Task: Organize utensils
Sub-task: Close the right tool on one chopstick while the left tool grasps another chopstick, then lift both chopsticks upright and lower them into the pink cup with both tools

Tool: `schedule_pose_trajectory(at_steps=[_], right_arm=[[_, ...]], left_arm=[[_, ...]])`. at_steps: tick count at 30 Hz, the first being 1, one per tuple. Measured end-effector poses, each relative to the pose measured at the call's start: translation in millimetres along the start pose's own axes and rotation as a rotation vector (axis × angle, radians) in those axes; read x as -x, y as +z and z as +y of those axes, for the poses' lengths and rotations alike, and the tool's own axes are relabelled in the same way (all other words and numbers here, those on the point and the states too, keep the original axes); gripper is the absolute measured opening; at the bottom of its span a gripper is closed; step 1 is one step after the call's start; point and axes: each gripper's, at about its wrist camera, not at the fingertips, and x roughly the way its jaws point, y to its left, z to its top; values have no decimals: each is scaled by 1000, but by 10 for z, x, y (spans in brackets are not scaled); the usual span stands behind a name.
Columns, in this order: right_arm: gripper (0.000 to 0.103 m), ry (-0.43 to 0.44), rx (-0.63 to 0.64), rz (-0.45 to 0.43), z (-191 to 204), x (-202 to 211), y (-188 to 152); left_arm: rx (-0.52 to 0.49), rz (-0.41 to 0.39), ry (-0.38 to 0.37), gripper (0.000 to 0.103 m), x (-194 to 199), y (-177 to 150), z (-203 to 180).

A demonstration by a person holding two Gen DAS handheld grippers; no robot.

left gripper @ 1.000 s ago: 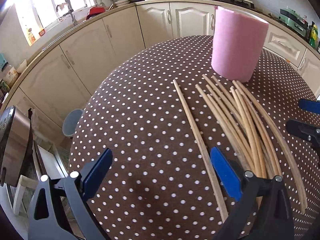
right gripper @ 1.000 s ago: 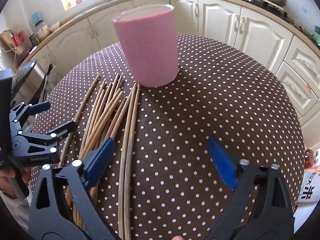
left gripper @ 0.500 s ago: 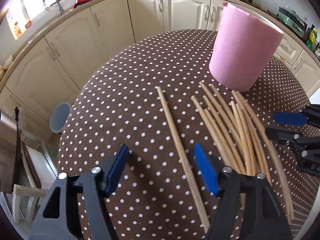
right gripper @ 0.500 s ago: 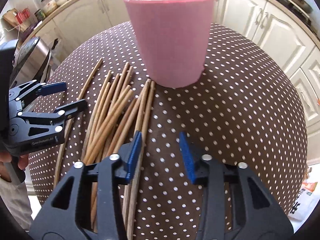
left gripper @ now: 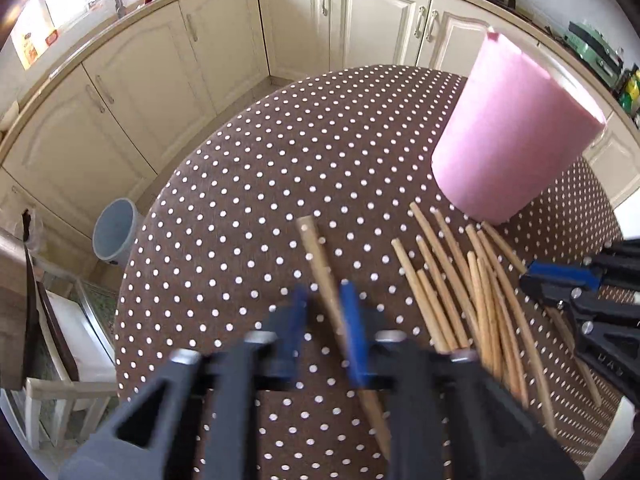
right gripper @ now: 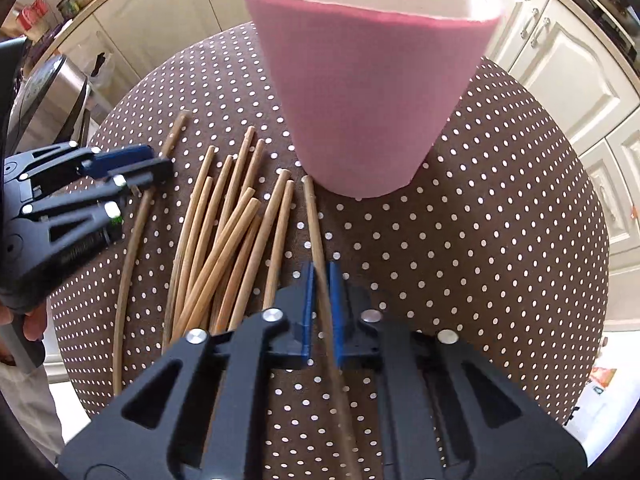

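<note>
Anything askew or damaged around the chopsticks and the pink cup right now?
Nothing damaged or spilled. The chopsticks lie loosely fanned on the tablecloth, and the outermost one bows visibly. The pink cup stands upright.

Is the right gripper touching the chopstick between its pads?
Touching. The right wrist view shows the right gripper with both blue pads pressed against the rightmost chopstick, no gap on either side.

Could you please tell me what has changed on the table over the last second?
Both grippers closed from wide open. The left gripper slid toward the pile and shut on the lone chopstick; the right gripper moved toward the pink holder and shut on the pile's rightmost chopstick. The holder and the other chopsticks stayed put.
</note>
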Motion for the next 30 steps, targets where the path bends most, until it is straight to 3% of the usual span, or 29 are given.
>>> schedule_pose_trajectory(at_steps=[6, 12, 22, 30], right_arm=[[6, 37, -35, -24, -37, 76, -139], [6, 62, -51, -99, -202, 446, -341], [6, 67, -15, -336, -130, 1318, -626], [6, 55, 1, -504, -19, 1815, -786]], left_arm=[[18, -12, -30, 6, 22, 24, -20], [11, -95, -37, 6, 388, -126, -54], [-20, -378, -81, 6, 1575, -269, -289], [-63, -547, -94, 6, 2322, -404, -599]])
